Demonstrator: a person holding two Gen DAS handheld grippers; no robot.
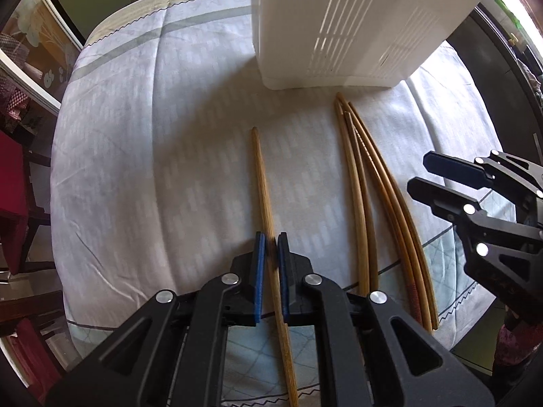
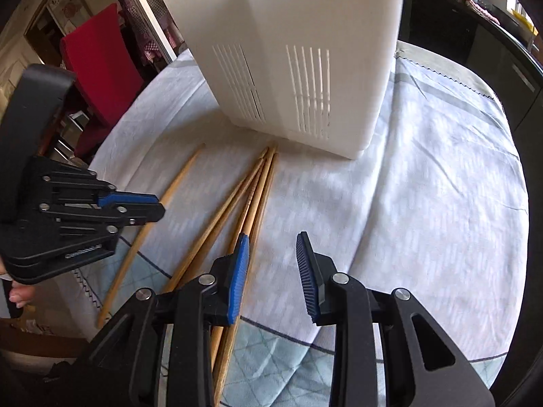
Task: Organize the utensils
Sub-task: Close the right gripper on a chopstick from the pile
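While I look down along my left tool (image 1: 271, 247), I see its blue-padded jaws drawn in tight on a single chopstick (image 1: 263, 183), which runs between the pads from below the tool up toward the white holder (image 1: 325, 27). The stick is pale wood, thin and round, with fine grain lines along it, and it narrows to a blunt tip that lies short of the holder's base. It lies on the counter (image 1: 152, 135), which is covered by a pale grey-blue cloth with woven dashes and a zigzag-stitched hem.

To the right of it, set apart, lies a loose bundle of chopsticks (image 1: 380, 186), the same tan wood, some a shade darker, their tips crowded together just in front of the holder and their thick ends fanned out toward me. One of them carries a reddish marking near its thick end.

The holder stands upright at the far side, a white plastic box with two panels of narrow vertical slots in its wall.

My right tool (image 2: 273, 268) hangs with its jaws apart and nothing between the pads. In the right wrist view its left pad sits over the right edge of the bundle; I cannot tell whether it touches.
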